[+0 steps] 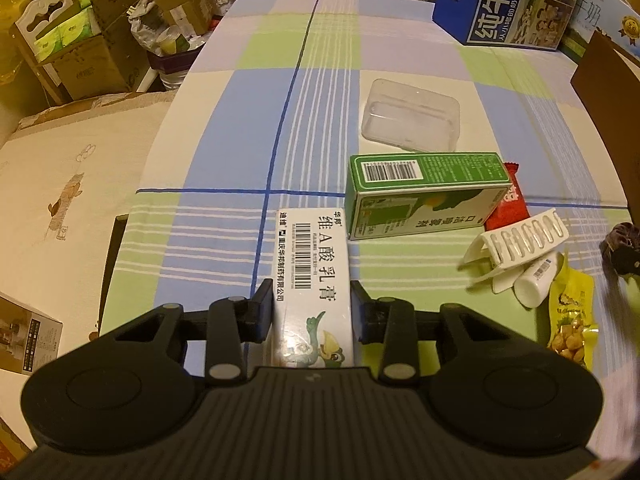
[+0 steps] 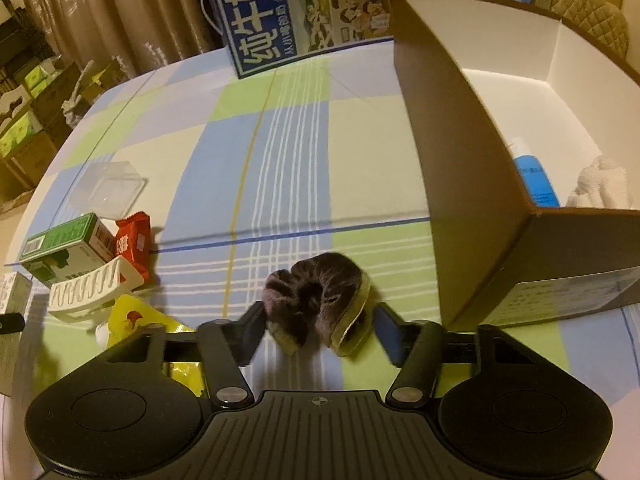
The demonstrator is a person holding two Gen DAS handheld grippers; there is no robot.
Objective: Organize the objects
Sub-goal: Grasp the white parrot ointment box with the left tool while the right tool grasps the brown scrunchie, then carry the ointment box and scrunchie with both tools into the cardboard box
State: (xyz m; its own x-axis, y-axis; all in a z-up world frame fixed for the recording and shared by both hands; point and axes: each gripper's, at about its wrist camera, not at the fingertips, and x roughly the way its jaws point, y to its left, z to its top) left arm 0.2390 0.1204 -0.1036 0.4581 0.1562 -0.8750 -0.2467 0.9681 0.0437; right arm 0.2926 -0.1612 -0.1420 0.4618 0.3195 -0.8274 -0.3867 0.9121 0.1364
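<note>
Tools were both engaged over the checked cloth of the desk (image 1: 224,128). The left tool (image 1: 312,300) pinched a white ointment carton (image 1: 314,276) by its long sides, the carton pointing away toward the far edge. Just beyond it lay a green carton (image 1: 424,196) on its side, with a red sachet (image 1: 508,208) touching its right end and a clear plastic case (image 1: 412,120) behind it. A white hair claw (image 1: 520,244), a small white bottle (image 1: 536,280) and a yellow snack packet (image 1: 572,320) lay near the desk's right side. The right tool (image 2: 320,328) was spread around a dark brown scrunchie (image 2: 316,292); whether its pads touched, the view did not settle. An open cardboard box (image 2: 460,184) stood to the right, holding a blue bottle (image 2: 534,176) and a white cloth (image 2: 600,184). A blue milk carton (image 2: 256,20) stood at the far edge.
</note>
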